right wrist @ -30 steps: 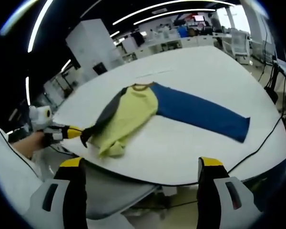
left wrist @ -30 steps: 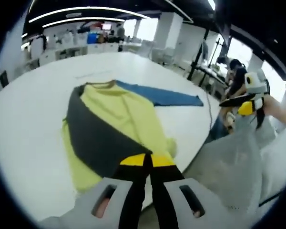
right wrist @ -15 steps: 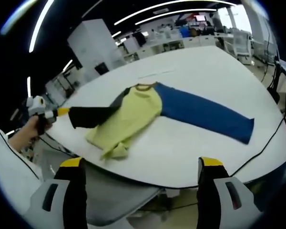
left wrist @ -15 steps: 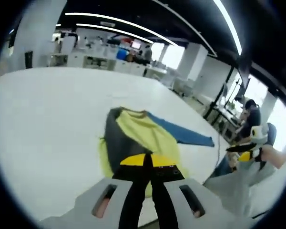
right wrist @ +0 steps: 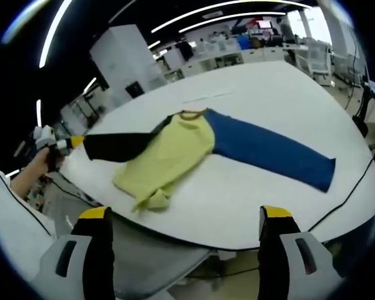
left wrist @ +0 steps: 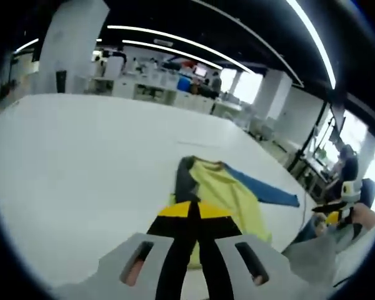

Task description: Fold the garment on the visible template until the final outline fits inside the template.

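Right gripper view: a yellow long-sleeved garment with one blue and one black sleeve lies on the round white table. The left gripper is clamped on the black cuff, stretching it sideways; the right gripper hangs spread wide off the table's edge. No writing is legible.

No legible text or labels.

Light grey grippers with black jaws, yellow tips.
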